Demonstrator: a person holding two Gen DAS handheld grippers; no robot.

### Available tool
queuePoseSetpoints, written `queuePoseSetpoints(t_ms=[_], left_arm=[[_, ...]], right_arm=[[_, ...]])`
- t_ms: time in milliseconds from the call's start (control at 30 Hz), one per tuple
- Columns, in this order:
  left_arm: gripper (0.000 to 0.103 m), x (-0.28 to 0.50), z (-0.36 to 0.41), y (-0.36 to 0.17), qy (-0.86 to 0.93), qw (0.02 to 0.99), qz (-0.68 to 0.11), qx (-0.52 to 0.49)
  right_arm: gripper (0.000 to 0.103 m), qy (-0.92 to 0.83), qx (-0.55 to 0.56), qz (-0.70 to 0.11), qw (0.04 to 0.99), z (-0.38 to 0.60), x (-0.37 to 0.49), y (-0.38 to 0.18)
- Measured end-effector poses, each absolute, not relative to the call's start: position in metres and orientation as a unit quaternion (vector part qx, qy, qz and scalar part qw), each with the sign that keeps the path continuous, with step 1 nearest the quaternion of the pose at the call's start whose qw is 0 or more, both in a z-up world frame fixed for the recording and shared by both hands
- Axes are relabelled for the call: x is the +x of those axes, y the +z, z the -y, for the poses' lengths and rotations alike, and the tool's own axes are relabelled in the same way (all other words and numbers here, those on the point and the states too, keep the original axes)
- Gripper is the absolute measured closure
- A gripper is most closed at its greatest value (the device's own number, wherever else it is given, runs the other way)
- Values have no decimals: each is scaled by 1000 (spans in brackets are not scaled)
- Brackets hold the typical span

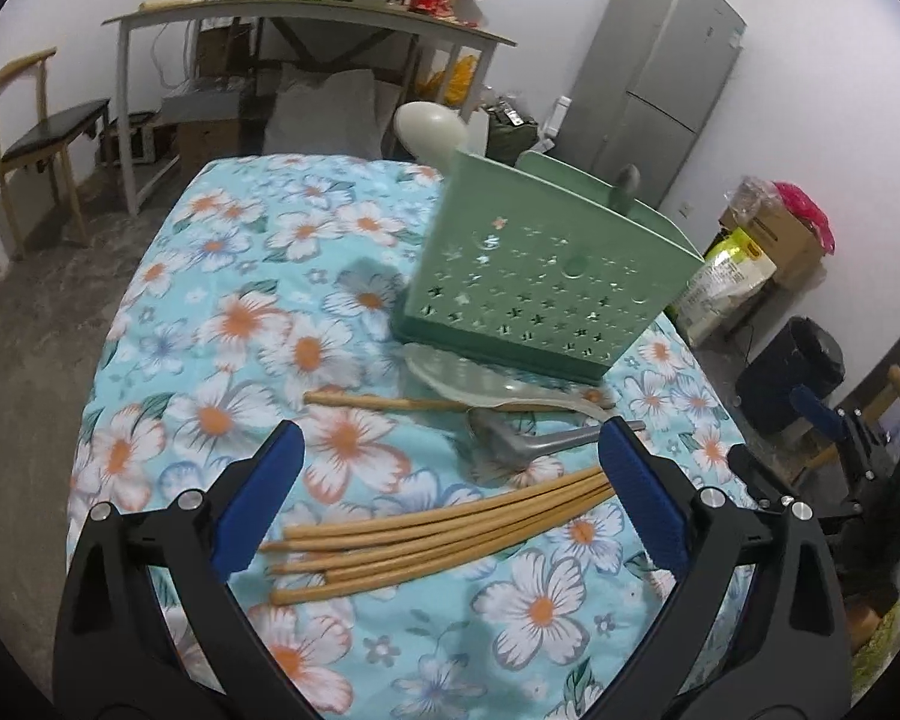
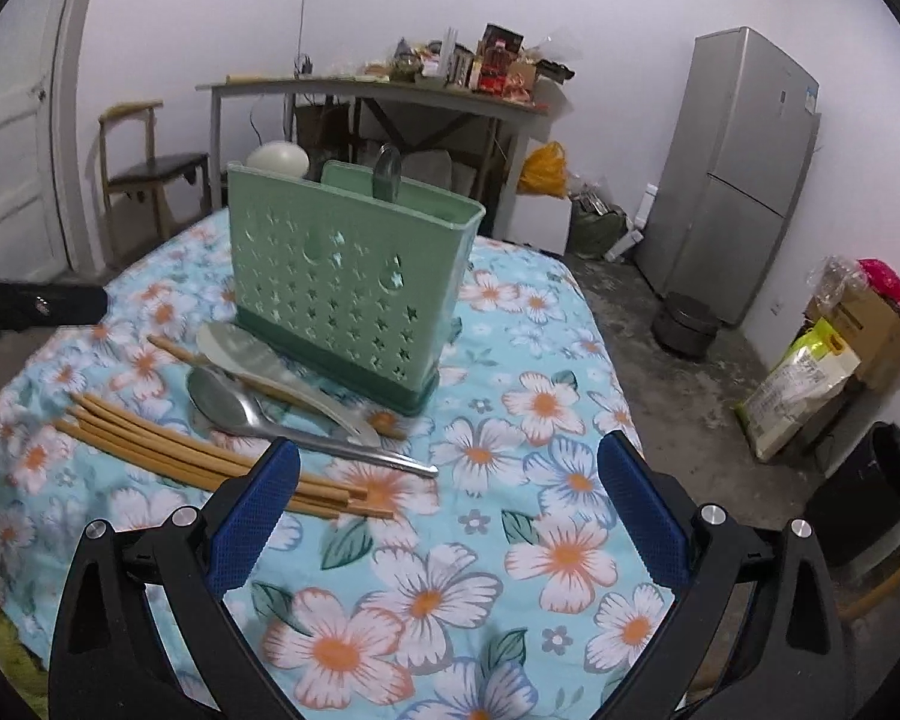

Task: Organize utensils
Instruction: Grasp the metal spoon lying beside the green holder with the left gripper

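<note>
Floral cloth in blue, white and orange covers the counter, and the utensils lie loose on it in front of a green perforated holder that stands upright toward the far edge. Seen from the left wrist, a bundle of wooden chopsticks lies just below centre, fanned slightly, its ends passing under the blue pad at 3 o'clock. At 1 o'clock from the bundle rests a metal spoon, and just beyond it a pale translucent rice paddle lies against the holder's base, with a separate pair of chopsticks beside it at 9 o'clock. Two handles already stand in the holder. Both the left gripper and the right gripper have their jaws spread wide and grasp nothing. Behind, at 12 o'clock, a cluttered table; at 2 o'clock, a grey fridge.
</note>
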State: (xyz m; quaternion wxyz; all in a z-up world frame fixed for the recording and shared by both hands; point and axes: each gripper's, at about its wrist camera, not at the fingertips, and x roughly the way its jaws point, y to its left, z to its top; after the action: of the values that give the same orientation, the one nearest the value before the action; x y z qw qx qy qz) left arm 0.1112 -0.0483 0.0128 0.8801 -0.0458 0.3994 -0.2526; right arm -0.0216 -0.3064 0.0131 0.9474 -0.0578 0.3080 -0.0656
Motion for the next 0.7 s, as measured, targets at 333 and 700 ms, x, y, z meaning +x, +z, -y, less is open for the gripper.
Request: queuePoseSetpoints(t_ms=[333,700], left_arm=[[8,120,82,-1,-269,875,-400,-31],[29,122,95,-18,-284,864,-414,-32]], right_arm=[[6,-21,-7,-293,956,320,-27,19],[6,40,111,-306,945,343,-26,16]])
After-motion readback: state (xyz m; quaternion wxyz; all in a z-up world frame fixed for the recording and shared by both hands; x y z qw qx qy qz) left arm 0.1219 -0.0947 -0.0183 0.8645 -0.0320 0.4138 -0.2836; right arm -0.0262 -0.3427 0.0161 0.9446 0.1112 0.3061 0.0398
